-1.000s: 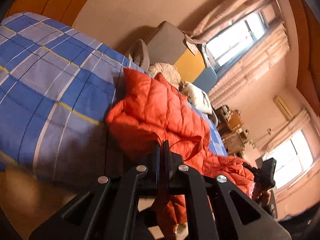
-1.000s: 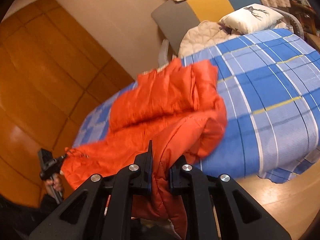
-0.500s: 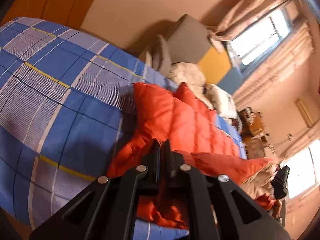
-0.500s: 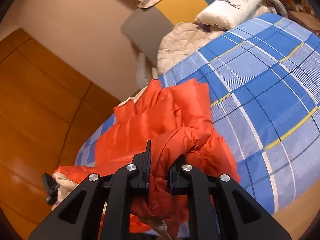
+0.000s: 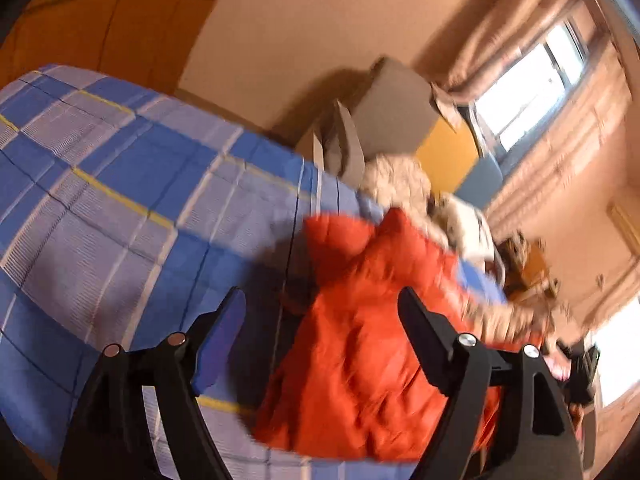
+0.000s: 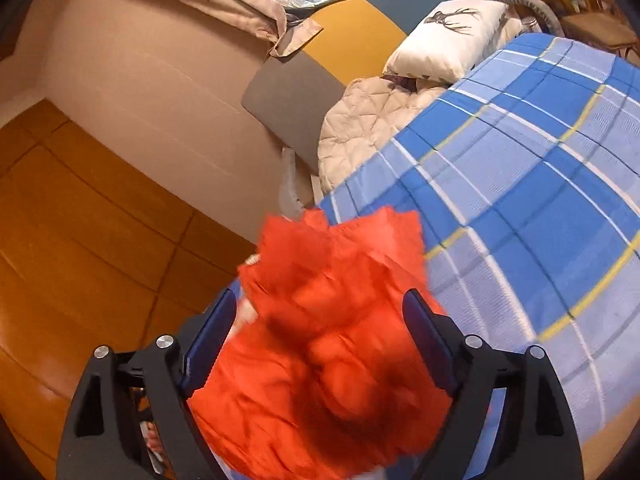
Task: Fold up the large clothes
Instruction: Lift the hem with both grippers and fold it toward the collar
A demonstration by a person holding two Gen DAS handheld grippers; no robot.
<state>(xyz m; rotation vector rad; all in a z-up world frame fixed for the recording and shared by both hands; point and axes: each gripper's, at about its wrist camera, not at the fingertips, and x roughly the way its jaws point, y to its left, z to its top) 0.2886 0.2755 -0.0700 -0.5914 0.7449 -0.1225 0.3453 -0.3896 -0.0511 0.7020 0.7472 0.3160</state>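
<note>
On the blue plaid bedspread (image 6: 540, 200) | orange puffer jacket (image 5: 372, 344) lies bunched, blurred | left gripper (image 5: 320, 312) fingers spread wide, gripping nothing | right gripper (image 6: 320, 316) likewise apart

No readable text — no labels, brands, numbers.

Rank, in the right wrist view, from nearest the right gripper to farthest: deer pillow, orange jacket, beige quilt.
1. Orange jacket, between the open right gripper's fingers.
2. Beige quilt, farther up the bed, centre.
3. Deer pillow, at the bed's head, upper right.
</note>
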